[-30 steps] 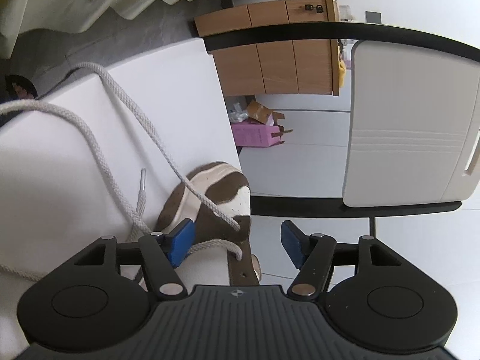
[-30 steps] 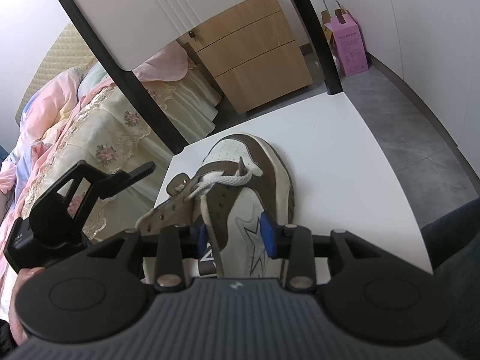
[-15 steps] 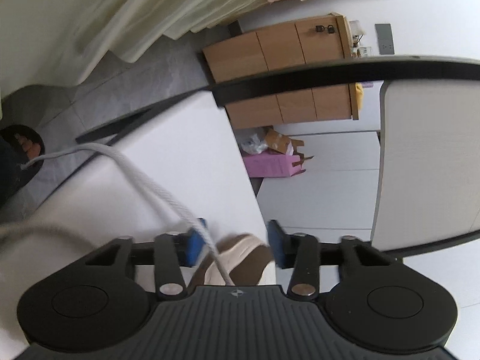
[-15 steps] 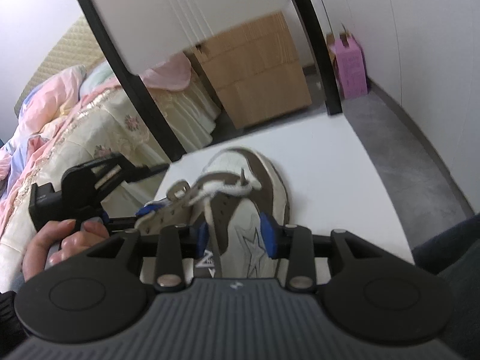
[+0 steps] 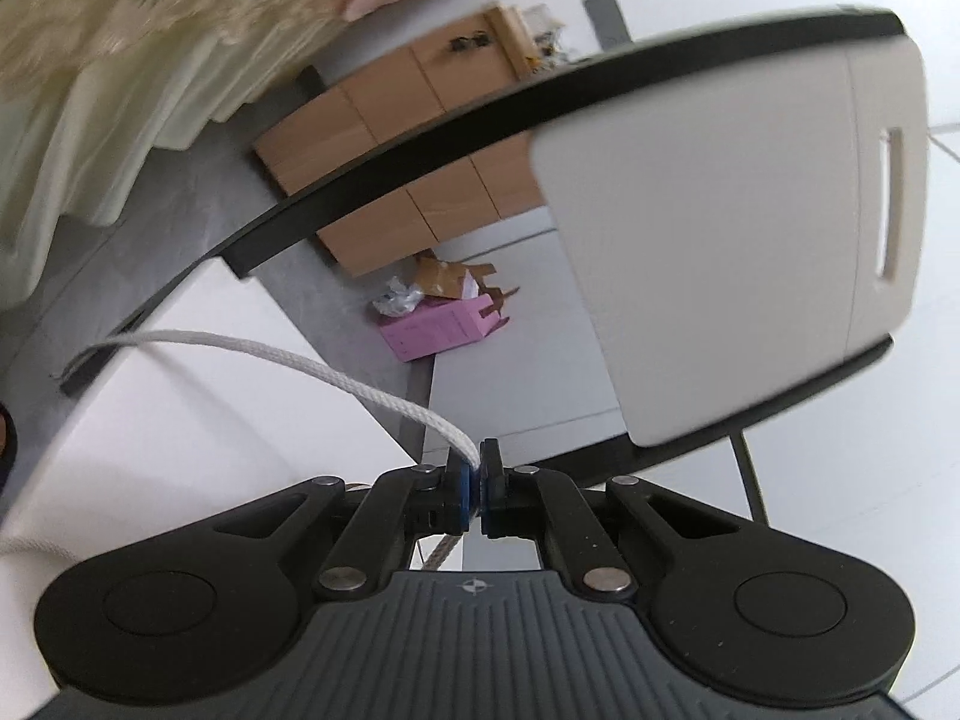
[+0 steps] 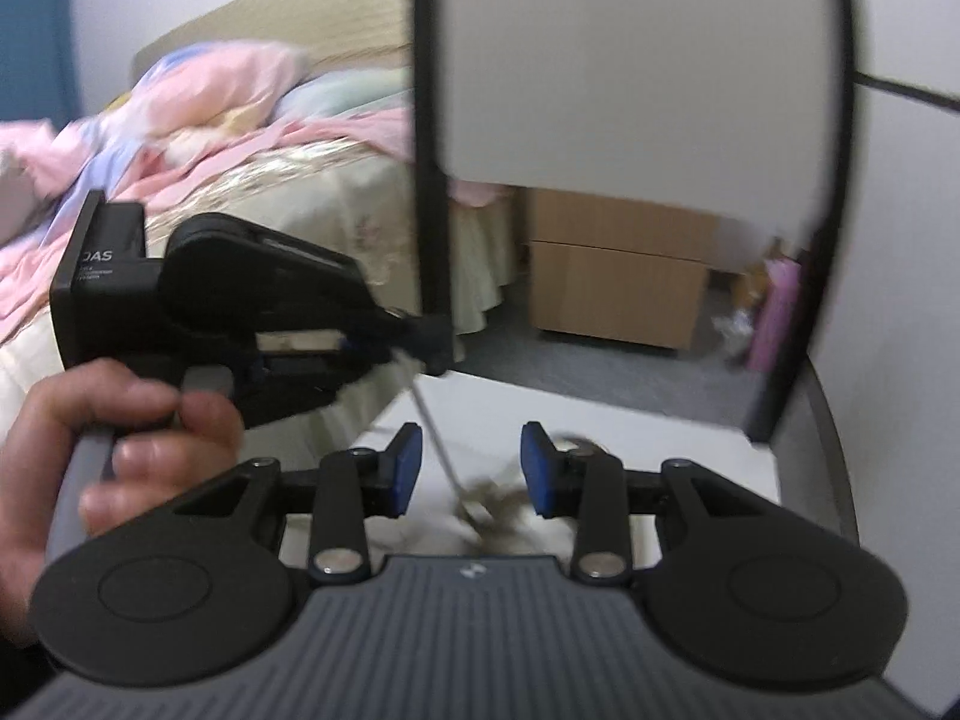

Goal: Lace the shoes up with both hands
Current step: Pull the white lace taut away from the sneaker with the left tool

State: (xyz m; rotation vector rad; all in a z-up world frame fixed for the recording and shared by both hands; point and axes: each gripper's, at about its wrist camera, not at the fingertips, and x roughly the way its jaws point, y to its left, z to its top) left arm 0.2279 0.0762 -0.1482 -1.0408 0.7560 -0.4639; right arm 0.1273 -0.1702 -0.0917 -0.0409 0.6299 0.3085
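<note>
Holding the lace (image 5: 336, 373) tight in my left hand-held gripper (image 5: 477, 483), the right hand-held gripper (image 6: 470, 468) wide, I fear it slips or drags the blurred shoe (image 6: 510, 498) off the tabletop (image 5: 180, 420).

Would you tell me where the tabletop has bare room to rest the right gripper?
Bare white table lies left of the shoelace in the left wrist view. It is crowded at the blurred shoe between the right gripper fingers, where the lace runs up to the left gripper.

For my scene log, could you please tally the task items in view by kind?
Black two-finger grippers: 2 (left gripper, right gripper)
White braided shoelace: 1
Brown-and-white shoe, blurred: 1
Total: 4
</note>
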